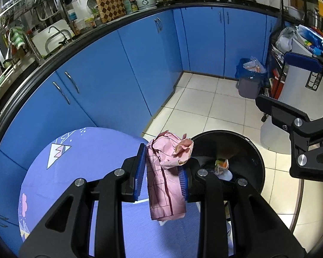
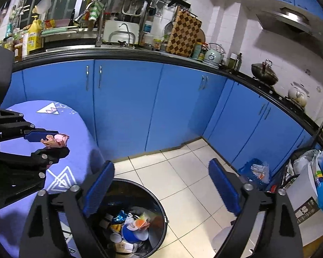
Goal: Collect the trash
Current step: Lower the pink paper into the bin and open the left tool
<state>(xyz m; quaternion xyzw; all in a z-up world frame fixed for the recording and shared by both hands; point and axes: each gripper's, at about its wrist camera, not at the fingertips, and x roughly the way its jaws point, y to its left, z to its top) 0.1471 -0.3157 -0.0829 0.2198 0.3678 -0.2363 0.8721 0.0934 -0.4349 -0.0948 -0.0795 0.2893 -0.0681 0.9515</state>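
My left gripper (image 1: 163,167) is shut on a crumpled pink paper wrapper (image 1: 168,167) and holds it above the edge of the purple table (image 1: 75,161), next to the black trash bin (image 1: 256,157). In the right wrist view the left gripper (image 2: 53,140) shows at the left with the pink wrapper (image 2: 57,140) between its fingers. My right gripper (image 2: 161,185) is open and empty, hovering over the black trash bin (image 2: 159,202), which holds several pieces of trash. The right gripper also shows at the right of the left wrist view (image 1: 288,81).
Blue kitchen cabinets (image 2: 150,107) curve around the tiled floor (image 2: 183,172). A second small bin with a blue bag (image 1: 249,79) stands in the corner. A rack and a white appliance (image 1: 301,86) stand at the right.
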